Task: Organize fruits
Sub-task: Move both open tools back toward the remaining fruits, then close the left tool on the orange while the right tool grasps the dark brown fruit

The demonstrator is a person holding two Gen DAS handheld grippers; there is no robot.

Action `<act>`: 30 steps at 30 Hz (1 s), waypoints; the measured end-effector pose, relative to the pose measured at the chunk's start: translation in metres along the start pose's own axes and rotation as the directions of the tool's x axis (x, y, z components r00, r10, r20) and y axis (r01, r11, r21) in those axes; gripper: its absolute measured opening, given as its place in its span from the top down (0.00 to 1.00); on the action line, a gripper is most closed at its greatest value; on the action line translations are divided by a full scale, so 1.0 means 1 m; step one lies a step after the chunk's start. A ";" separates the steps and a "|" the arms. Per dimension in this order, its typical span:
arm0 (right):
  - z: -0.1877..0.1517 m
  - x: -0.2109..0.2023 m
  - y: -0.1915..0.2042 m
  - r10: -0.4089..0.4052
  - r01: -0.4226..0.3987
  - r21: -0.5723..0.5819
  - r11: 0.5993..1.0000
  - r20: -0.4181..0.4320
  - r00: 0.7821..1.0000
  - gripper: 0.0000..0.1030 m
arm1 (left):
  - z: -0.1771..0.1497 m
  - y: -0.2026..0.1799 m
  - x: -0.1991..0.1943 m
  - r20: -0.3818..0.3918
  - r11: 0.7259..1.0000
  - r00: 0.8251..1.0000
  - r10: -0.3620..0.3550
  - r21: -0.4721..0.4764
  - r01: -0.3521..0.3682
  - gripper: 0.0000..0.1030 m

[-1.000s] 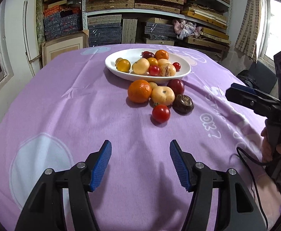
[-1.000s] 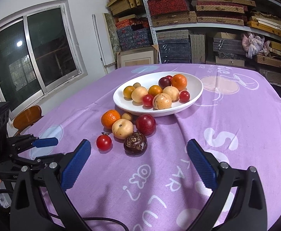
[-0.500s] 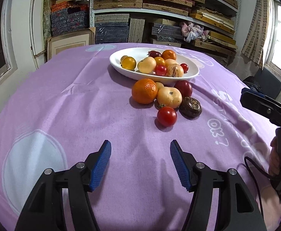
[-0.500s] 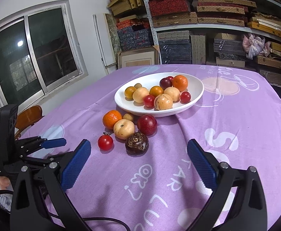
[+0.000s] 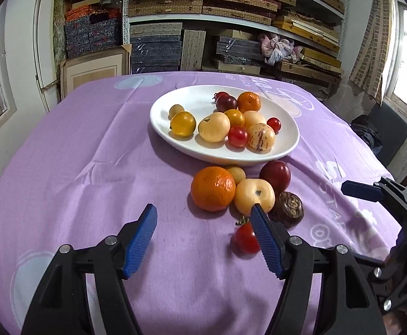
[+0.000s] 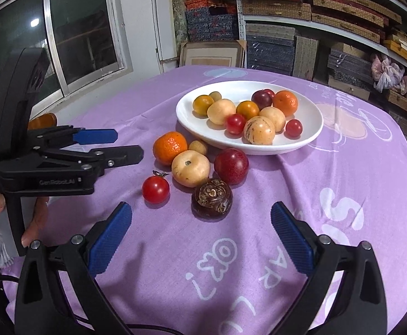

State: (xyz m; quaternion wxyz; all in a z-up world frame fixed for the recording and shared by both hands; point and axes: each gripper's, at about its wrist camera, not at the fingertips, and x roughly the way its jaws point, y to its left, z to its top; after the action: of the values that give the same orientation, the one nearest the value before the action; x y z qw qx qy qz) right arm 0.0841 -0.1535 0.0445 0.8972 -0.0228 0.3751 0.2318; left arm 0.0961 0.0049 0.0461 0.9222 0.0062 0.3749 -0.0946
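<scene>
1. Loose fruit on the worktop just at 7 o'clock of the white plate: orange, pale fruit dimple up, cherry tomato stem toward 12.
2. Left tongs opening, nothing between.
3. Right tongs wide apart, empty.
4. Readable: "GenRobot.AI" on the left tongs' body; cloth lettering partly legible.

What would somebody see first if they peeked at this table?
Probably the white plate heaped with bright fruit in the middle of the purple tablecloth. Just in front of it a little bunch still lies on the cloth: an orange, a red tomato and a wrinkly dark brown fruit. Nearest the camera, the right gripper stands open and empty.
</scene>
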 end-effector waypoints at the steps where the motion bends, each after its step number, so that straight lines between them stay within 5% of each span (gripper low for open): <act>1: 0.002 0.001 0.000 0.001 -0.001 0.001 1.000 0.003 1.000 0.05 | 0.003 -0.001 0.005 0.002 1.000 1.000 0.008 0.009 -0.008 0.31; 14: -0.004 0.015 -0.023 0.051 -0.051 0.121 0.991 0.002 0.999 0.05 | 0.019 -0.001 0.050 -0.024 0.998 0.998 0.051 0.037 -0.050 0.26; 30: 0.014 0.036 -0.014 0.011 -0.008 0.050 0.999 -0.057 0.998 0.10 | 0.014 0.024 0.055 -0.037 0.999 0.999 0.040 -0.022 -0.041 0.23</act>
State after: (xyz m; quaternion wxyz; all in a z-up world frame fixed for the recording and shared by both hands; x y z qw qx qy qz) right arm 0.1215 -0.1487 0.0275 0.8854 -0.0054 0.4061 0.2259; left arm 0.1488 0.0181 0.0165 0.9169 0.0052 0.3926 -0.0716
